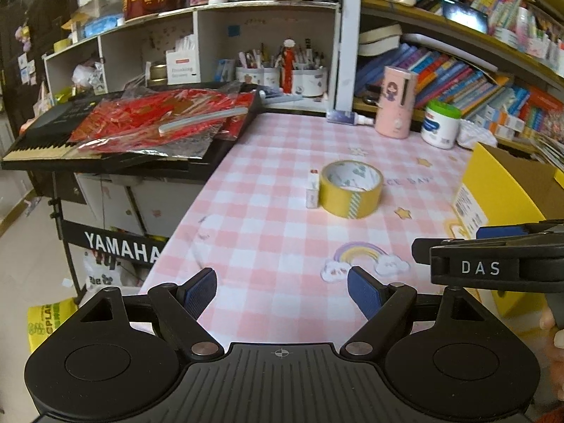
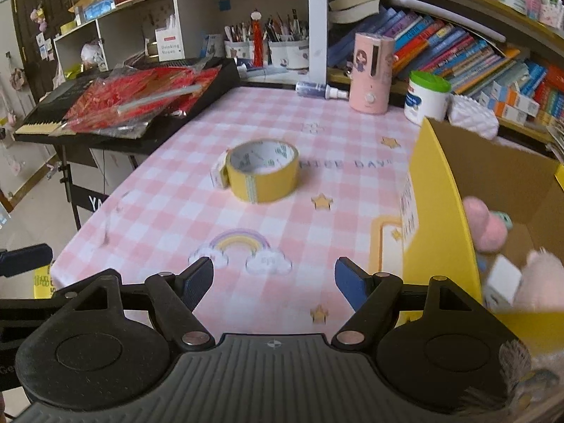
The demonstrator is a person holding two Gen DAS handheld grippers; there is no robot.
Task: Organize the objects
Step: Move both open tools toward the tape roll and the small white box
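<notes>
On the table, mid-way back: a wide roll of yellow packing tape (image 1: 351, 189) stands on its edge on the pink-and-white checked tablecloth (image 1: 268, 232), well ahead of both grippers.
Beside the roll: a small white carton (image 1: 312, 189) stands upright, touching the roll's left side.
Right of the roll: an open yellow cardboard box (image 2: 440, 190) sits at the table's right edge; inside it lie pink plush toys (image 2: 488, 227) and a small white box (image 2: 502, 278).
Left gripper (image 1: 282, 294): fingers spread apart, nothing between the blue pads (image 1: 201, 290), low over the near edge of the cloth.
Right gripper (image 2: 274, 283): fingers likewise parted and empty, above the printed rainbow (image 2: 241, 246), the yellow box just to its right.
Far side: a pink cylindrical device (image 1: 394, 102), a white tub with a green lid (image 1: 440, 123) and a small spray bottle (image 1: 347, 118) stand before shelves of books.
Left of the table: a black keyboard (image 1: 53, 134) carries red foil packets (image 1: 158, 120).
</notes>
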